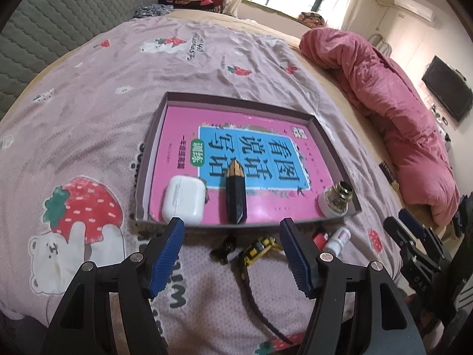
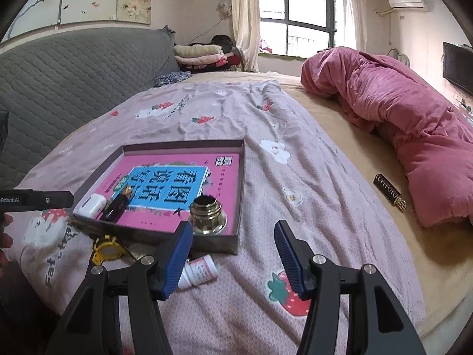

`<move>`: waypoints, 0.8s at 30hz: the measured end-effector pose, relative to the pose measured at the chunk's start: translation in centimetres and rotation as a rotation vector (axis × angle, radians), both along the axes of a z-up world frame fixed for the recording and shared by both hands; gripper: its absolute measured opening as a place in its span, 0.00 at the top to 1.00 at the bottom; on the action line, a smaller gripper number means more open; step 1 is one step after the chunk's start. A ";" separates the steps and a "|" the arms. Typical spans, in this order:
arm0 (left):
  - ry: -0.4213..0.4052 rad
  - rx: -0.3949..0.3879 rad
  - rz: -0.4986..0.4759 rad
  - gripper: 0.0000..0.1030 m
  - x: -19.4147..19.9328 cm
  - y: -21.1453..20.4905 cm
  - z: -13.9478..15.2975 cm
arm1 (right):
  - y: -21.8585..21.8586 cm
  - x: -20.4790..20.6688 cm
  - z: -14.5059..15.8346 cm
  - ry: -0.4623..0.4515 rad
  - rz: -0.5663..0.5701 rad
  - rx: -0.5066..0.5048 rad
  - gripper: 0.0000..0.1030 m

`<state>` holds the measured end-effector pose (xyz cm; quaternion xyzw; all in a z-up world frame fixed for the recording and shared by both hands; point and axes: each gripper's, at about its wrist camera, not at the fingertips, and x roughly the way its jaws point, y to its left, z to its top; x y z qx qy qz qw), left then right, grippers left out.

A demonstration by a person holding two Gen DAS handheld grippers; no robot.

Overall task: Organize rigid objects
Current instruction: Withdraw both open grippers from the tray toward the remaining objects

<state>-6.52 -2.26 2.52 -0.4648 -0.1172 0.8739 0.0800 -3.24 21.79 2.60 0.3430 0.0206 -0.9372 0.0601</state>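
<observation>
Left gripper (image 1: 232, 230): black frame | blue ribbed pads (image 1: 168, 254) | silver screws | Right gripper (image 2: 233, 233): identical.

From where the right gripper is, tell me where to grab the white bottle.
Grip the white bottle across its body, near the middle. It lies on its side on the bedspread just outside the box, so come from above with the right gripper, fingers straddling the round sides.
</observation>
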 end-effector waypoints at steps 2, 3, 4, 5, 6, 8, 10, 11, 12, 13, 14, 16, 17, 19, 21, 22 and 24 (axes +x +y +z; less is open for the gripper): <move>-0.009 -0.011 -0.016 0.34 0.4 0.3 -0.3 | -0.2 0.2 -0.2 -0.010 0.008 -0.002 0.44; -0.012 -0.016 -0.025 0.34 0.6 0.6 -0.5 | -0.3 0.3 -0.2 -0.013 0.012 -0.002 0.44; -0.016 -0.019 -0.033 0.34 0.8 0.8 -0.6 | -0.5 0.4 -0.3 -0.017 0.022 0.000 0.44; -0.022 -0.025 -0.043 0.34 1.0 1.1 -0.9 | -0.6 0.5 -0.4 -0.020 0.027 0.003 0.44; -0.025 -0.030 -0.051 0.34 1.2 1.3 -1.1 | -0.8 0.5 -0.5 -0.022 0.029 0.006 0.44; -0.030 -0.043 -0.068 0.34 1.5 1.8 -1.4 | -1.1 0.6 -0.6 -0.029 0.040 0.008 0.44; -0.028 -0.059 -0.093 0.34 1.7 2.3 -1.7 | -1.2 0.7 -0.6 -0.029 0.040 0.013 0.44; -0.024 -0.069 -0.100 0.34 1.7 2.5 -1.9 | -1.3 0.7 -0.6 -0.031 0.044 0.015 0.44; -0.024 -0.075 -0.107 0.34 1.7 2.6 -2.0 | -1.4 0.7 -0.7 -0.034 0.044 0.018 0.44; -0.022 -0.077 -0.115 0.34 1.7 2.7 -2.2 | -1.4 0.7 -0.7 -0.035 0.041 0.021 0.44; -0.021 -0.077 -0.123 0.34 1.6 2.8 -2.3 | -1.3 0.7 -0.8 -0.035 0.039 0.024 0.44; -0.018 -0.089 -0.144 0.34 1.6 3.0 -2.6 | -1.3 0.5 -0.9 -0.039 0.035 0.024 0.44; -0.016 -0.097 -0.156 0.34 1.5 3.2 -2.8 | -1.2 0.5 -1.0 -0.041 0.032 0.022 0.44; -0.010 -0.110 -0.189 0.34 1.3 3.6 -3.0 | -1.1 0.5 -1.1 -0.045 0.030 0.021 0.44; -0.019 -0.127 -0.220 0.34 0.9 4.1 -3.4 | -1.1 0.4 -1.3 -0.054 0.027 0.026 0.44; -0.020 -0.129 -0.234 0.34 0.8 4.3 -3.6 | -1.1 0.3 -1.4 -0.057 0.026 0.027 0.44; -0.012 -0.149 -0.256 0.35 0.6 4.6 -3.8 | -1.1 0.2 -1.6 -0.061 0.023 0.029 0.44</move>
